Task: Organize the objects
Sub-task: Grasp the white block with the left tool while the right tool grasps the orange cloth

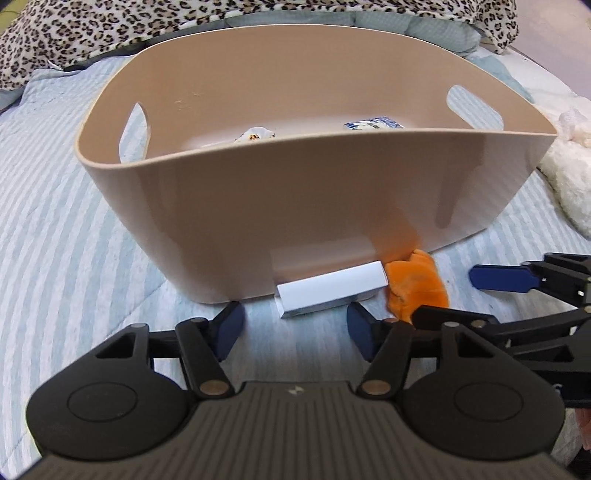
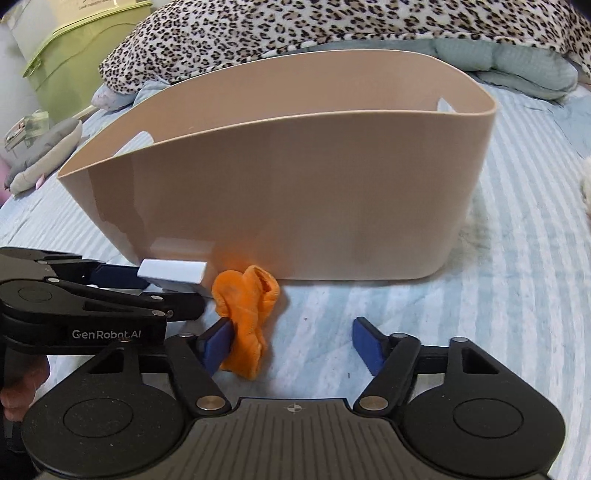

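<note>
Landmark: the beige tub (image 1: 295,206) on the striped bedspread (image 1: 74,229).

Nearest the cameras, both grippers sit low over the bedspread in front of the tub's near wall. Left gripper (image 1: 295,328): jaws spread, nothing between them, aimed at the white box (image 1: 328,293). Right gripper (image 2: 291,345): jaws spread, empty; its left pad (image 2: 218,345) touches or just overlaps the edge of the orange cloth (image 2: 245,314), cannot tell which.

White box lies flat, against or just in front of the foot of the tub's near wall. Orange cloth is crumpled just beside the box's right end, also close to the wall's foot.

Inside the tub, on its floor towards the far wall: two small printed packets (image 1: 255,133), one left, one right.

Beyond the tub: leopard-print blanket (image 2: 332,26). Right of the tub, a white fluffy item (image 1: 569,173).

Judgement: sorting is partly done; box and cloth remain outside. For the cloth, shift the right gripper left so the bundle sits centred between the pads, then press down into the soft bedspread before closing. For the box, straddle its narrow width, not its length. Grippers are crowded; move one at a time. Lift clear of the tub's rim before releasing.
</note>
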Tool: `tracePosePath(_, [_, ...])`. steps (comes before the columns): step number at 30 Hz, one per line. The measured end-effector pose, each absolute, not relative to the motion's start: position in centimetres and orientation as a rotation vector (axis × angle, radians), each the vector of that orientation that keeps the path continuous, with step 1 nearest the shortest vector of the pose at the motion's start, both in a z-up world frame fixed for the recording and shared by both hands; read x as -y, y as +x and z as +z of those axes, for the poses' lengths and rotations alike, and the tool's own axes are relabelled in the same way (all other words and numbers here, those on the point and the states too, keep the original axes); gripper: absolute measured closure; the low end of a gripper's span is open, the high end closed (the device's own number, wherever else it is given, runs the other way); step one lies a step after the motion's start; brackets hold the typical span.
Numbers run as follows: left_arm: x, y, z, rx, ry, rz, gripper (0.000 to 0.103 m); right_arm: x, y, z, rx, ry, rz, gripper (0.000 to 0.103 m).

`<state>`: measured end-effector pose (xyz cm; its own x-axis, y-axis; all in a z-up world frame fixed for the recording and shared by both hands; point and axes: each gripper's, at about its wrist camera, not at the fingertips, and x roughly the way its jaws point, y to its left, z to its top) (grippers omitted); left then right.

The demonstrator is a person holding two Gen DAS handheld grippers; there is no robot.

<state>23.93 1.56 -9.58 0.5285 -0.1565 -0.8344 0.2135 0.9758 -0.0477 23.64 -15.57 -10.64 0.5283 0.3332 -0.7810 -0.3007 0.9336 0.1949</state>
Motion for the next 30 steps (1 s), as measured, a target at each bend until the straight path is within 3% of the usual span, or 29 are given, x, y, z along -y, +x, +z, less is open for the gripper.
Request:
tracePosePath(3, [-2.0,23.9,-9.0,-1.007,0.024,-0.235,0.039,15.3,23.6,-10.4,-0.938,0.026,0.386,0.05])
tracePosePath(5, [-2.3,23.8,-8.7,-1.009,0.001,-0.219,0.033,15.2,23.6,-10.1,-0.936,0.022,0.389,0.056])
tracePosePath(10, [-3.4,23.7,-8.0,-1.016,-0.013,-0.167,0.026,14.9,24.0,-9.6,-0.938,0.036,0.424,0.061])
tracePosePath(12, [-3.9,23.8,-8.1,-1.029,-0.021,-0.147,0.025,14.5,24.3,-9.6,-0.948,0.036,0.446,0.078])
tracePosePath(13, [-4.3,23.8,-8.1,-1.037,-0.026,-0.136,0.025,14.3,24.4,-9.6,-0.958,0.037,0.463,0.092])
tracePosePath(22, [-3.3,23.9,-9.2,-1.061,-0.147,-0.162,0.024,14.8,24.1,-8.3,-0.937,-0.029,0.398,0.095])
tracePosePath(30, [-0.6,23.9,-9.9,-0.955,-0.117,-0.042,0.021,17.3,23.4,-8.4,-0.941,-0.052,0.325,0.094])
